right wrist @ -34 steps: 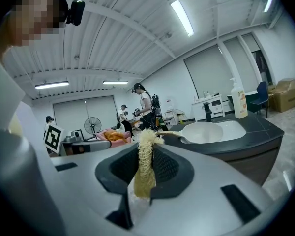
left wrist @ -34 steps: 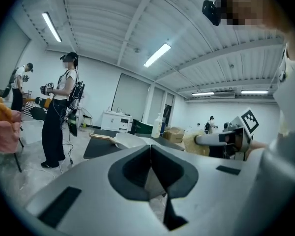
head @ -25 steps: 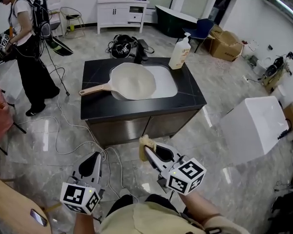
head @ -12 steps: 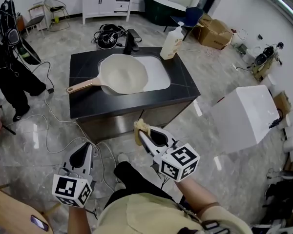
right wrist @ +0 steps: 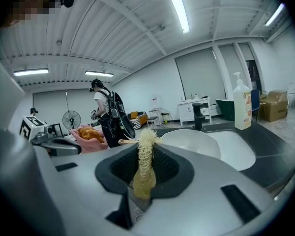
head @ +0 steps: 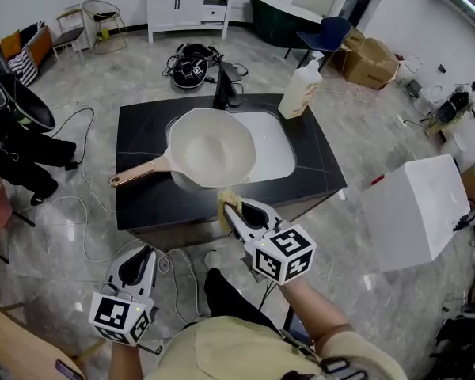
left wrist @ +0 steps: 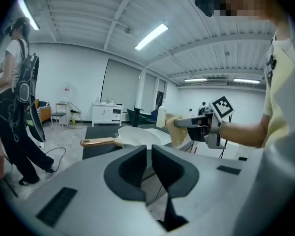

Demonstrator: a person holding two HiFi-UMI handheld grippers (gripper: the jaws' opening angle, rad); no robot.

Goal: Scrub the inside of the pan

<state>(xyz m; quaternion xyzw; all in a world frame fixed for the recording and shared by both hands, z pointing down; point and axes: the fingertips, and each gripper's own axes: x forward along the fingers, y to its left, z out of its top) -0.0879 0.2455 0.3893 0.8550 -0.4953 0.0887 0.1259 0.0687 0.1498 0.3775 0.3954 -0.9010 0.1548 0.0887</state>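
The cream round pan sat on the black bench, just ahead of the right gripper, which was clamped on a yellow fibrous scrubber; its tan handle stuck out towards the side of the left gripper, closed and empty, further back

Cream pan upright across sink, fibrous scrubber pinched

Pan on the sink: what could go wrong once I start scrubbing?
1. The pan lies partly over the sink with nothing steadying it. The left gripper is shut, empty and away from the handle, so scrubbing may shove or tip it.
2. The scrubber is only pinched in the right gripper; pressure might pull it loose.
3. Cables on the floor by the counter could trip you.
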